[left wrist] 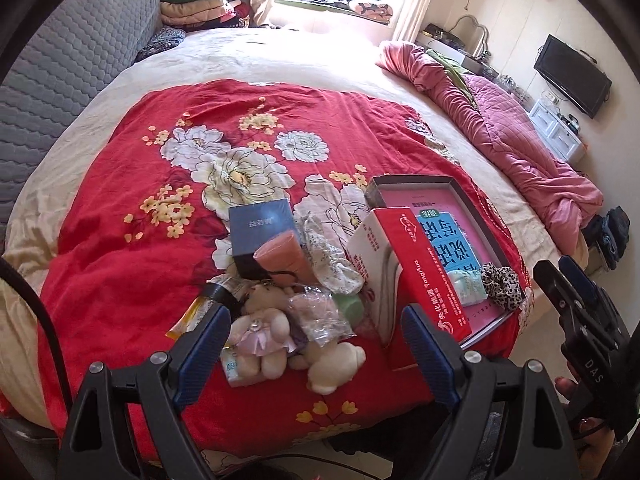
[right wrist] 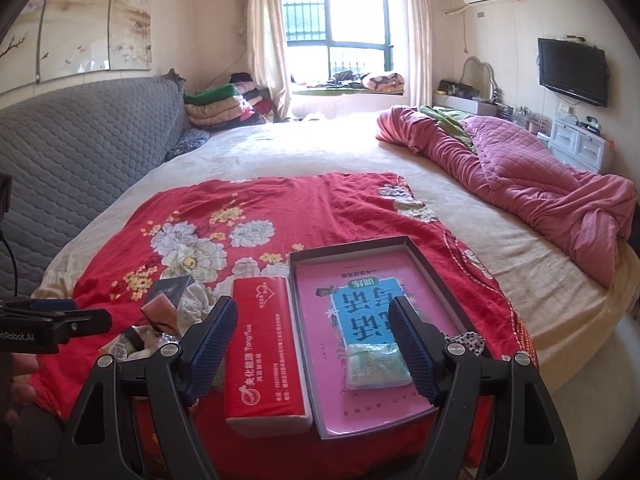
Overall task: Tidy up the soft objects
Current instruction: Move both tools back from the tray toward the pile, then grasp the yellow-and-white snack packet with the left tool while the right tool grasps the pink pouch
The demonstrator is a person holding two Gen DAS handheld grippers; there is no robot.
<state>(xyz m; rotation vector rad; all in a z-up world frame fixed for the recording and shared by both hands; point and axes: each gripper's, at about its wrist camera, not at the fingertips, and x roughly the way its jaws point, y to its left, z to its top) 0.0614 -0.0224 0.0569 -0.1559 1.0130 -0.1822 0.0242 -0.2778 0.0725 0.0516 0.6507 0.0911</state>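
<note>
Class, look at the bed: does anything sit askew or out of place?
Yes. The red tissue pack leans tilted against the tray edge rather than lying flat, and the toys, boxes and wrappers beside it lie in a jumbled heap.

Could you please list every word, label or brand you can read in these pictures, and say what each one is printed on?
"TangHua": side of the red tissue pack.
"DAS": body of the right tongs.
"nRobot.AI", cut off at the frame edge: body of the left tongs.
Large Chinese characters, upside down: blue cover in the pink box.
Chinese characters on the dark blue box, small print on the tissue pack: not legible.
</note>
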